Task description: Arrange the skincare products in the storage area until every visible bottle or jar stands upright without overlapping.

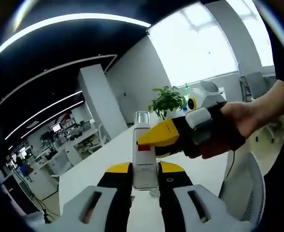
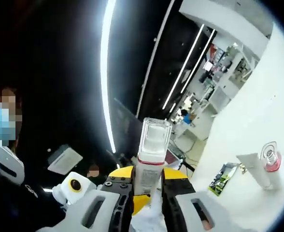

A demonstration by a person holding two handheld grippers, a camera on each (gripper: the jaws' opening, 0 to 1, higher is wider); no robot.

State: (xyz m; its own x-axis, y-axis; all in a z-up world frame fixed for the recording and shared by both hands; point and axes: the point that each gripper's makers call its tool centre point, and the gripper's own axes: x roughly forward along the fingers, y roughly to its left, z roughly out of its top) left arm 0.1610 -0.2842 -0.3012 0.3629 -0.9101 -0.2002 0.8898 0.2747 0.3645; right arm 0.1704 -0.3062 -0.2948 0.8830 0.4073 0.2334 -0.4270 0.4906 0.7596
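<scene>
In the left gripper view, the left gripper [image 1: 144,176] rises from the bottom edge, its two yellow-tipped black jaws closed on the lower part of a bottle [image 1: 143,154]. The bottle is tall and slim, white-bodied with a red band and a clear square cap, and it stands upright between the jaws, lifted in front of a white table [image 1: 98,166]. Just beyond, the right gripper [image 1: 154,140] comes in from the right, held in a person's hand [image 1: 243,121]; its yellow jaw tips sit against the bottle at the red band.

In the right gripper view, the right gripper [image 2: 144,186] clamps the same bottle [image 2: 150,154] near its middle, with the clear cap pointing away from the camera. Part of the left gripper [image 2: 72,191] shows at lower left. Farther off, on the white table [image 2: 258,125] at the right, lie a white tube [image 2: 253,169], a small clear bottle with pink contents [image 2: 271,157] just beside it, and a dark green packet [image 2: 220,179] nearby.

Far back in the left gripper view stands a leafy potted plant [image 1: 167,100] before bright windows.
</scene>
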